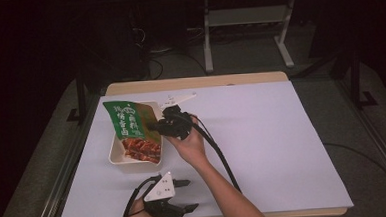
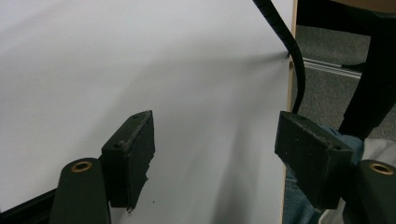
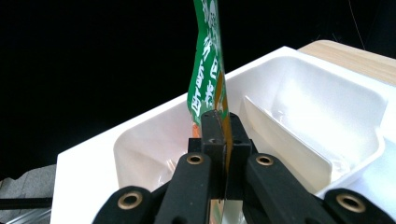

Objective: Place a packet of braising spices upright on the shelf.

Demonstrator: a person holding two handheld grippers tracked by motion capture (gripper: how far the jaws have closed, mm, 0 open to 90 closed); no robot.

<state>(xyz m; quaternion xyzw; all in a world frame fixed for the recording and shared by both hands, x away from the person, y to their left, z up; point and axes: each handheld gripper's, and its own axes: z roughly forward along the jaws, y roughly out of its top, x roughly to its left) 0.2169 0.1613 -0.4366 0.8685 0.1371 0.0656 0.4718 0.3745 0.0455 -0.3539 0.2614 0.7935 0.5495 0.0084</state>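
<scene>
A green and orange food packet with white lettering hangs over a white foam tray at the left of the white table. My right gripper is shut on the packet's right edge and holds it above the tray. In the right gripper view the packet stands edge-on, pinched between the jaws, with the tray's compartments below and beyond. My left gripper rests low near the table's front edge, jaws wide apart, nothing between them. In the left gripper view its fingers frame bare white table.
The white sheet covers the wooden table; its right half is bare. The right gripper's black cable trails along the forearm. The table's front edge lies close to the left gripper. Dark floor and a white frame lie beyond.
</scene>
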